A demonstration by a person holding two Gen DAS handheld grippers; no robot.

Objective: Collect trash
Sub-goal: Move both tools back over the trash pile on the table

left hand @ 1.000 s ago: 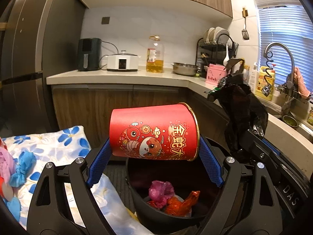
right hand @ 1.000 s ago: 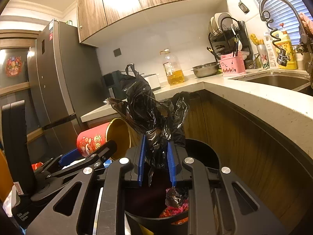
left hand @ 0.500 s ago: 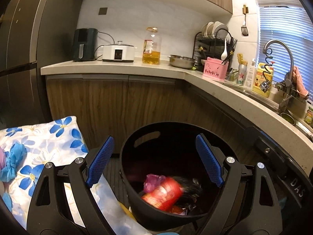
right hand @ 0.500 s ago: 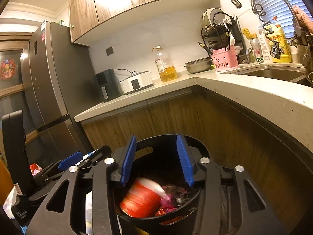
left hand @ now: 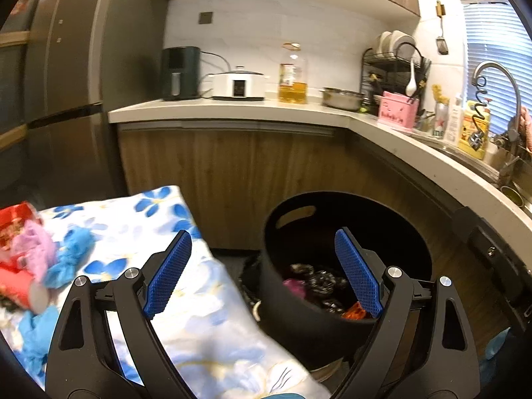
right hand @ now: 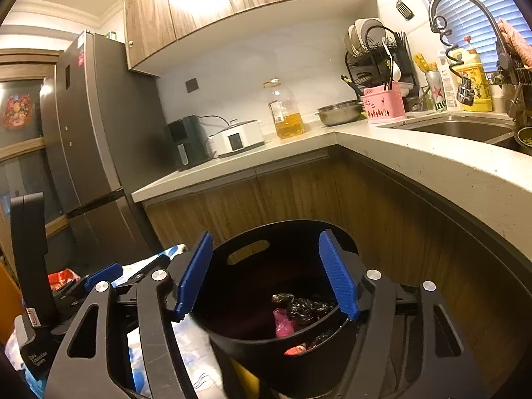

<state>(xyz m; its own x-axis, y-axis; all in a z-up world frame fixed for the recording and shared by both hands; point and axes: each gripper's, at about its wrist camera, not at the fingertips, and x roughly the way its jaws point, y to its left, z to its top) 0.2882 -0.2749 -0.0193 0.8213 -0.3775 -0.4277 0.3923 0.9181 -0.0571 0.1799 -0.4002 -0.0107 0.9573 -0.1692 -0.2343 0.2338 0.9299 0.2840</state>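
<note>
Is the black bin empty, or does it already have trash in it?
Not empty. The black bin holds a crumpled black bag, a pink wad and something red-orange at its bottom; well below the rim.

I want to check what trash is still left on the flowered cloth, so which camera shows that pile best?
The left wrist view. The pile of red, pink and blue trash lies in the open on the flowered cloth, though blurred. In the right wrist view only a red scrap peeks out behind the left gripper.
</note>
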